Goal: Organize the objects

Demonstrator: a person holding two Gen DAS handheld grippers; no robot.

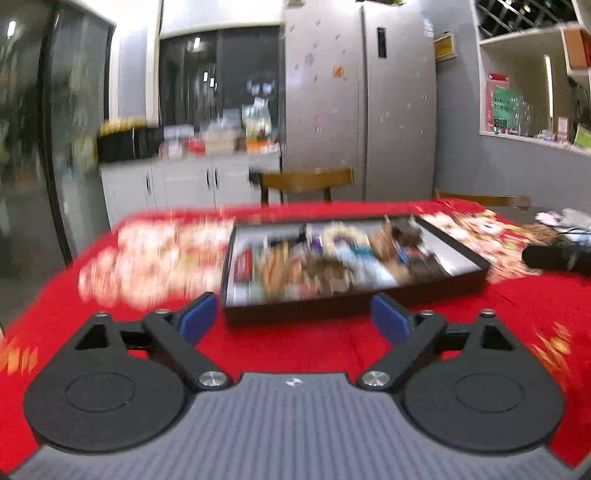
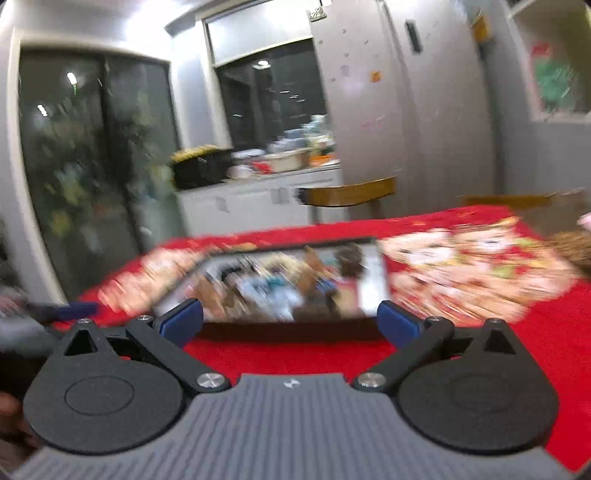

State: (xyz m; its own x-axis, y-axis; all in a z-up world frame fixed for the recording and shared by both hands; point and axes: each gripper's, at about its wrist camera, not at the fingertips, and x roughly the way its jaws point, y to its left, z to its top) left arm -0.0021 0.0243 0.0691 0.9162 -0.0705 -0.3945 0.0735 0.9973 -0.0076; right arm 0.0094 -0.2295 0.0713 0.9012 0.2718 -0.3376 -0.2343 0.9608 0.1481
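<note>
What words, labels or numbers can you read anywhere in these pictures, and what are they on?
None can be read.
Green poster on the shelf: print too blurred.
Yellow sign beside the fridge: too small.
Blue sticker on the fridge: too small.
Items in the tray: packaging smeared by motion blur.
Small emblem on the left gripper: a logo, no letters.
</note>
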